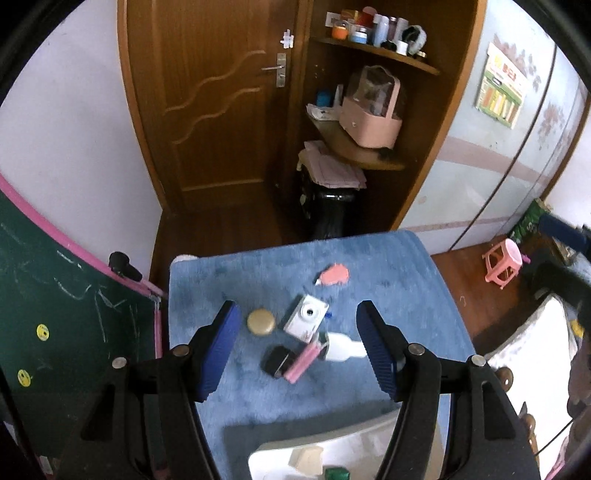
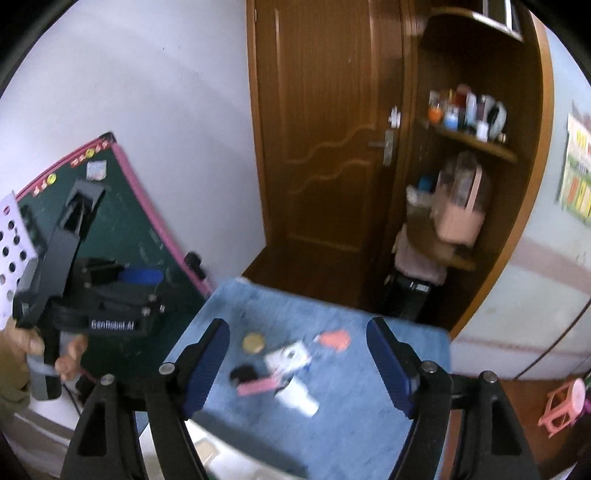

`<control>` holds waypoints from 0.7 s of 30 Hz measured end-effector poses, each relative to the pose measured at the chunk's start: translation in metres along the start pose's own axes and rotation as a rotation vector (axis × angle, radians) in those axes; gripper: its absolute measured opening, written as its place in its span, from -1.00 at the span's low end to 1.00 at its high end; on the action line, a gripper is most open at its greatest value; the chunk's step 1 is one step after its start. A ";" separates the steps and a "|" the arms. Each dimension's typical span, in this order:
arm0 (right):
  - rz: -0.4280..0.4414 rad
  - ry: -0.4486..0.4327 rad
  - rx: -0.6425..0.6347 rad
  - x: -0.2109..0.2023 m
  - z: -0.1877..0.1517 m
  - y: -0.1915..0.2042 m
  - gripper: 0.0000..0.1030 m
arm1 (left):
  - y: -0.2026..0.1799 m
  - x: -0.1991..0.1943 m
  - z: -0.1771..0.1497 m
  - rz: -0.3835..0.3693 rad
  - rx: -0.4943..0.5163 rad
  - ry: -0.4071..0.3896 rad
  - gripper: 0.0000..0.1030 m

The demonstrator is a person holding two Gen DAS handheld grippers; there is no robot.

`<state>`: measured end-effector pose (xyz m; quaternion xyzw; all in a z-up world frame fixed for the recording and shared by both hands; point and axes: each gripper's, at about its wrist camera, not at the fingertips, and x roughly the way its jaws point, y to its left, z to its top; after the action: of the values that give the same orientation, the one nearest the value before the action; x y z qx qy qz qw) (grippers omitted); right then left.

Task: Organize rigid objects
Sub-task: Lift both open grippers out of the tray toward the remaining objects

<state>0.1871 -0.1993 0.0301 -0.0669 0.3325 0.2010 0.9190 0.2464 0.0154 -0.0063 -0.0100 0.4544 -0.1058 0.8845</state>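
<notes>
Both the left gripper (image 1: 295, 347) and right gripper (image 2: 297, 363) are held released, empty, above the blue mat (image 1: 388, 258); a white camera (image 1: 306, 318) is seen at twelve o'clock.

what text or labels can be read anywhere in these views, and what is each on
"GenRobot.AI": white letters on the black body of the left gripper, right wrist view.
Wall poster: print too small to read.
Chalkboard: chalk scribbles, no legible words.
Red marks along the chalkboard's top edge: blurred, unreadable.
Shelf bottles: labels too small.
</notes>
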 end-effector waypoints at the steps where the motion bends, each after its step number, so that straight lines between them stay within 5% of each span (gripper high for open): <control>1: -0.010 -0.010 -0.004 0.002 0.006 -0.004 0.50 | 0.000 0.002 0.004 0.003 -0.005 0.002 0.34; 12: -0.023 0.026 -0.036 0.074 0.059 -0.056 0.51 | 0.010 0.080 0.034 0.053 -0.054 0.113 0.34; 21: -0.023 0.275 -0.120 0.214 0.009 -0.083 0.53 | 0.046 0.204 0.008 0.100 -0.169 0.335 0.34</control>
<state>0.3765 -0.2033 -0.1008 -0.1526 0.4418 0.1989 0.8614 0.3757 0.0193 -0.1701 -0.0436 0.6022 -0.0233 0.7968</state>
